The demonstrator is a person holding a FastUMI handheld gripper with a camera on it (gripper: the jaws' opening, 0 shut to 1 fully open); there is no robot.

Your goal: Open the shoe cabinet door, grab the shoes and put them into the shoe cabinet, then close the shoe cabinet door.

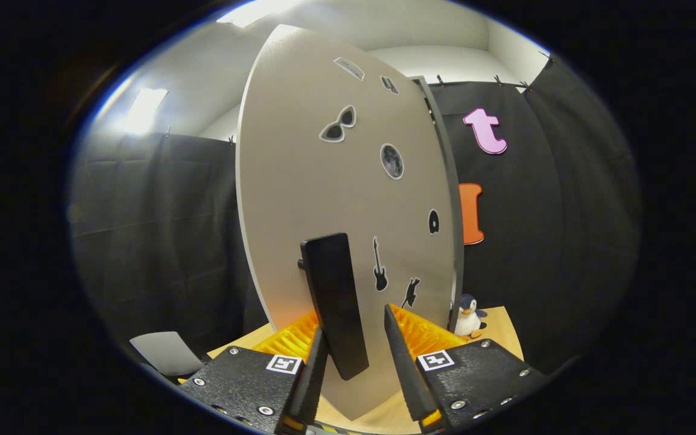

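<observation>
The grey shoe cabinet door (pixel 324 199) stands close ahead, dotted with small stickers and seen at an angle. Its black bar handle (pixel 335 302) hangs upright on the door and reaches down between my fingers. My gripper (pixel 356 320) is open around that handle. The left finger (pixel 315 368) lies against or very near the handle's side, while the right finger (pixel 401 356) stands apart from it with a visible gap. A thin dark edge of the cabinet (pixel 458 241) shows just right of the door.
A small penguin plush (pixel 469 317) sits on the wooden surface (pixel 499 329) beyond the right finger, beside the cabinet's edge. A grey flat object (pixel 167 353) lies low to the left of the left finger. Black cloth walls close in the booth behind.
</observation>
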